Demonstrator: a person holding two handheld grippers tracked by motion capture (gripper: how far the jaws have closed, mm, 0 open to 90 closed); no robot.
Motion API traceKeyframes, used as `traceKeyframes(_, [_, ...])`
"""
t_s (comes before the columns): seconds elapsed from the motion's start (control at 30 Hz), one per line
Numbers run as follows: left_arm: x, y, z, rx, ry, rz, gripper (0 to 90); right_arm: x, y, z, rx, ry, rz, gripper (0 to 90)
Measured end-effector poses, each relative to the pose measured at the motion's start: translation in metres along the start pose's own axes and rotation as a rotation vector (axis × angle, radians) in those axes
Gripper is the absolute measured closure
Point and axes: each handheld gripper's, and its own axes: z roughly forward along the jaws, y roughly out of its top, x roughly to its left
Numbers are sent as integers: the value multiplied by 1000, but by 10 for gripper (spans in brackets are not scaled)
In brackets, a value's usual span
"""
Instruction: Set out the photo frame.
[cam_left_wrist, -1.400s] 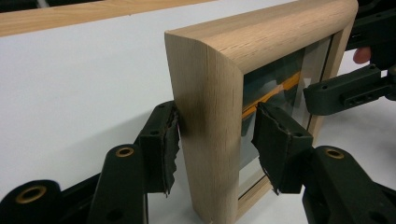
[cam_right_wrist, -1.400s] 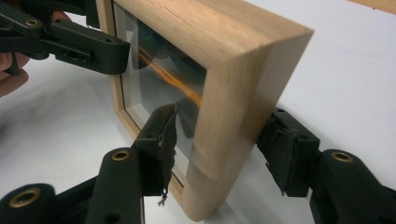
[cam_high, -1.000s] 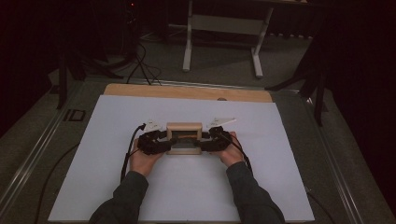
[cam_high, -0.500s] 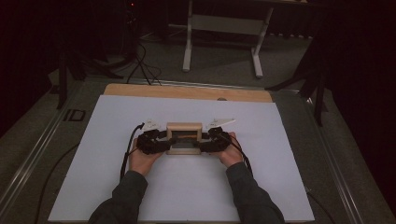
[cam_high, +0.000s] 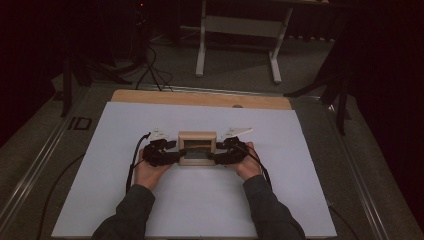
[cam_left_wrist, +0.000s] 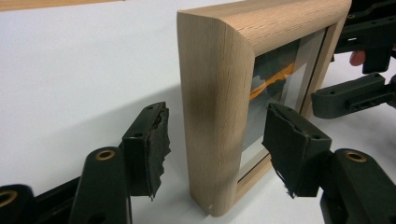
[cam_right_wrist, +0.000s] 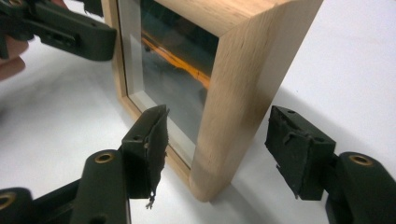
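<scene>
A small light-wood picture frame (cam_high: 197, 148) stands upright on the white table top (cam_high: 200, 205), its glass facing me. My left gripper (cam_high: 169, 156) is at the frame's left side and my right gripper (cam_high: 221, 156) is at its right side. In the left gripper view the frame's side rail (cam_left_wrist: 215, 93) sits between the open jaws of the left gripper (cam_left_wrist: 219, 149), with a gap at each pad. The right gripper view has the other rail (cam_right_wrist: 243, 70) between the open jaws of the right gripper (cam_right_wrist: 222, 149), also not touched.
A wooden strip (cam_high: 200, 99) runs along the table's far edge. Beyond it, on the dark floor, are a metal stand (cam_high: 237, 30) and cables (cam_high: 150, 70). A black cable (cam_high: 132, 167) trails from the left gripper. White surface lies all round the frame.
</scene>
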Motion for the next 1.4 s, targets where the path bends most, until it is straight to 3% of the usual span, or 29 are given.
traceKeyframes(0.33, [4,-4,-27,-26,27,12,375,3,-3,-29,-39,-54,-51,384])
traceKeyframes(0.73, [6,-13,-63,-50,63,38,375,2,-15,-59,-92,-92,-63,380])
traceKeyframes(1.07, [15,-31,-93,-57,97,27,375,-4,-44,-95,-151,-154,-49,374])
traceKeyframes(1.4, [21,-46,-112,-56,112,22,374,-9,-72,-118,-189,-207,-22,364])
